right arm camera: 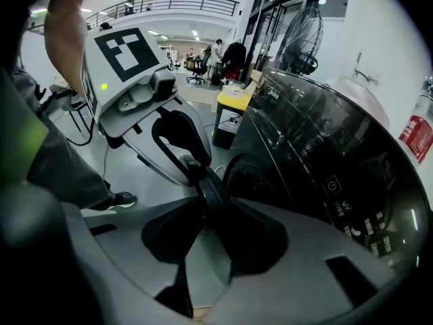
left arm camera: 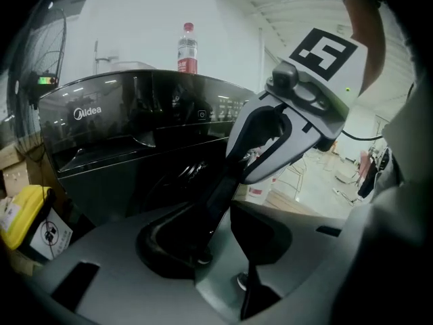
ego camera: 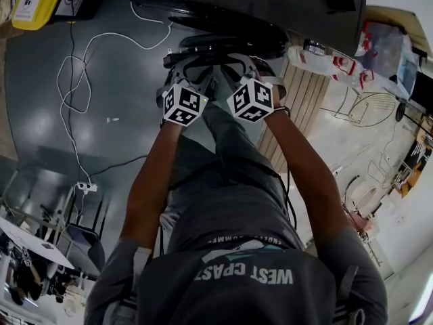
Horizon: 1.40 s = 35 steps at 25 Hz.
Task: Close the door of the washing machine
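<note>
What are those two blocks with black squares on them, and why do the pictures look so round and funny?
A person holds a grabbing tool in each hand: the left claw and the right claw. The patterned blocks are part of them. One picture comes from a camera on the person's head, looking down their arms. The two round pictures come from a camera on each tool. In front stands a black washing machine with a bottle on top. Both claws are open and hold nothing.

Open office hall: mezzanine railing [right arm camera: 169, 4]
</note>
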### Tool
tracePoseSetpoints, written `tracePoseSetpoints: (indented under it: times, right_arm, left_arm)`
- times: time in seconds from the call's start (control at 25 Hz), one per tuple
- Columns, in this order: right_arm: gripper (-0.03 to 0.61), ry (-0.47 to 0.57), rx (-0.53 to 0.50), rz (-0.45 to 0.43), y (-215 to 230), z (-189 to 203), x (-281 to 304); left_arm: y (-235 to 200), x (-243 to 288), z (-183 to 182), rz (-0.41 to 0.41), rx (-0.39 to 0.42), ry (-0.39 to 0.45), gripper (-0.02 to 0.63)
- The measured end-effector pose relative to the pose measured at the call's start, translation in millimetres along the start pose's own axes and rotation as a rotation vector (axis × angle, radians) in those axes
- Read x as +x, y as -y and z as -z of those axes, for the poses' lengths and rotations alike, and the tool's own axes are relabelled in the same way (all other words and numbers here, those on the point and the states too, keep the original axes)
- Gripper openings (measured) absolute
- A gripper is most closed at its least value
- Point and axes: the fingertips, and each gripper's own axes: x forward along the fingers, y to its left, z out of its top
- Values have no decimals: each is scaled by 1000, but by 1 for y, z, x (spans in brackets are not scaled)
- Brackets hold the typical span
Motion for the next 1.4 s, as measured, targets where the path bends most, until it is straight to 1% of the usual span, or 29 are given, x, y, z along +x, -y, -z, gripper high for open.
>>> tracePoseSetpoints:
  times: [0.2,0.32,0.52,0.92,1.16,1.4]
  right_arm:
    - [129,-8,34,76,19,-6,8]
    - [124,-10,46,122,32,-7,11]
    - [123,-11,76,188,49,-12,16]
    - [123,-19,146,277,79,-11,24]
    - [129,-26,171,285,83,-12,26]
    - [133,-51,178,285,87,-14,29]
  left_arm:
    - [-21,7,-8,-89,-39,7,156]
    - [-32,13,-14,-126,-51,1,156]
    - [-48,20,-23,-169,-94,11,137]
    - [-70,40,-41,-194,-104,23,137]
    - [-73,41,-44,-188,-99,18,138]
    - [-77,44,-47,-167,-94,-6,141]
